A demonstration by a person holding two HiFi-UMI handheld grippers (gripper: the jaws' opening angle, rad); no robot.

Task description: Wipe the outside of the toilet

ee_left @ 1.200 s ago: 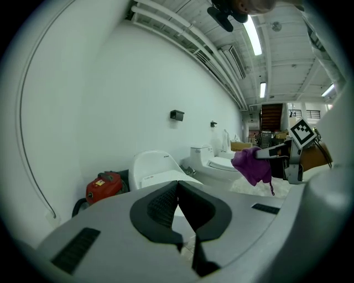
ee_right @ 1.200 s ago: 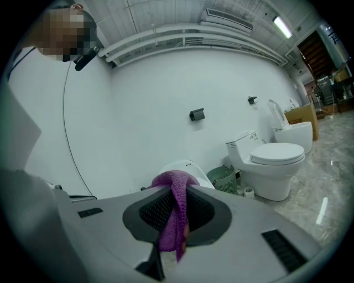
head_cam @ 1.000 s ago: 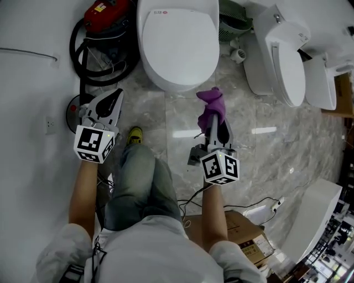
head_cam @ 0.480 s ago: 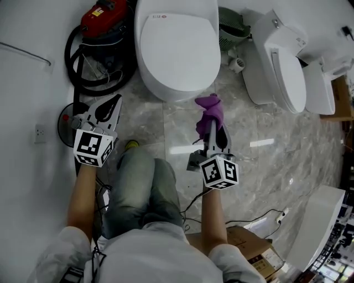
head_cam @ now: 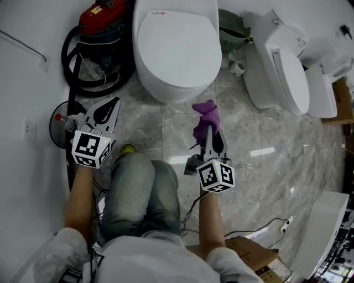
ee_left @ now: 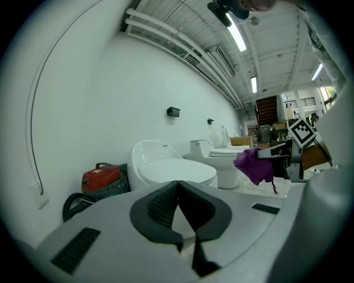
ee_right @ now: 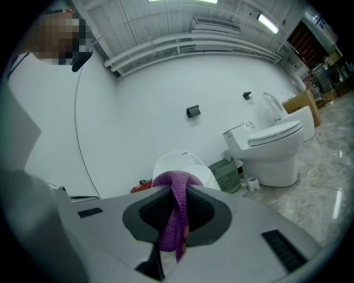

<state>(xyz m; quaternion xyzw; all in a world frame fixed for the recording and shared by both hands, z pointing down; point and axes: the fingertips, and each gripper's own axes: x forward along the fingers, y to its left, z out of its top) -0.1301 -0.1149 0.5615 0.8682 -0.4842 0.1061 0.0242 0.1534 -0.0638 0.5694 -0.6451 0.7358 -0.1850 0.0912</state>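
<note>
It looks like a showroom or warehouse hall, not a home bathroom: a toilet (head_cam: 177,50) and a second toilet (head_cam: 279,63) stand loose on an open marble floor (head_cam: 265,160). A red vacuum cleaner (head_cam: 102,16), a cardboard box (head_cam: 254,264) and strip lights (ee_left: 240,36) under a bare ceiling show the same.

White wall (head_cam: 22,83), grey marble floor (head_cam: 265,166), ceiling strip lights (ee_left: 238,36), red vacuum (head_cam: 105,16)

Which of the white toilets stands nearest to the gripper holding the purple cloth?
The rounded white toilet with the closed oval lid, ahead of the right gripper, beside the red vacuum cleaner; the others stand farther right.
</note>
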